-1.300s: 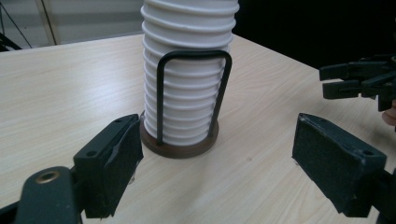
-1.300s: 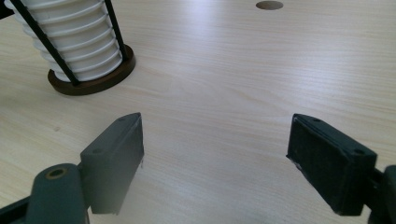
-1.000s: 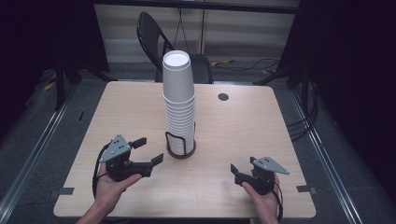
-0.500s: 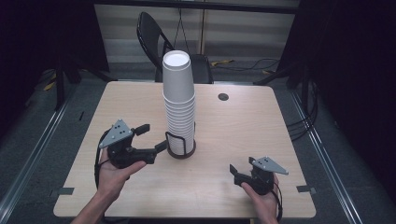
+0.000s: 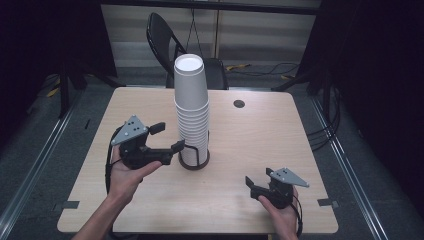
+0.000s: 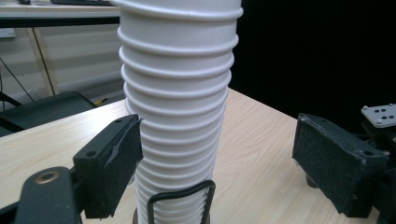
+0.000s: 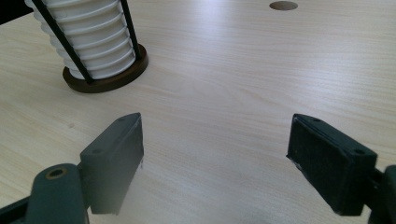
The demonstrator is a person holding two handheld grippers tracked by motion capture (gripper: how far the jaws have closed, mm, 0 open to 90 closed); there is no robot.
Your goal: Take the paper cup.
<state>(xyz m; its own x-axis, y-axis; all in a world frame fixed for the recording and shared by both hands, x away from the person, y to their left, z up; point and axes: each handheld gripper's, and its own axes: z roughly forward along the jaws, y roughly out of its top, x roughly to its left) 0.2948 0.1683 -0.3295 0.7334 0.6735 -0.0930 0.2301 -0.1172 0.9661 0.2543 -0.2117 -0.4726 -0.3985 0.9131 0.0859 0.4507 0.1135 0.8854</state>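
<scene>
1. Stack of paper cups (image 5: 191, 107) stands upright in a wire holder (image 5: 194, 159) mid-table (image 5: 280, 145).
2. Left gripper (image 5: 168, 137) has its jaws spread right beside the stack, one pad touching or nearly.
3. Right gripper (image 5: 256, 184) sits well apart, jaws open, holding nothing.

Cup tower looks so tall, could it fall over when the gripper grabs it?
It might. The left gripper is open around the low part of the cups, so a sideways nudge could tip the tall top. One jaw is also near the wire holder and could catch on it.
</scene>
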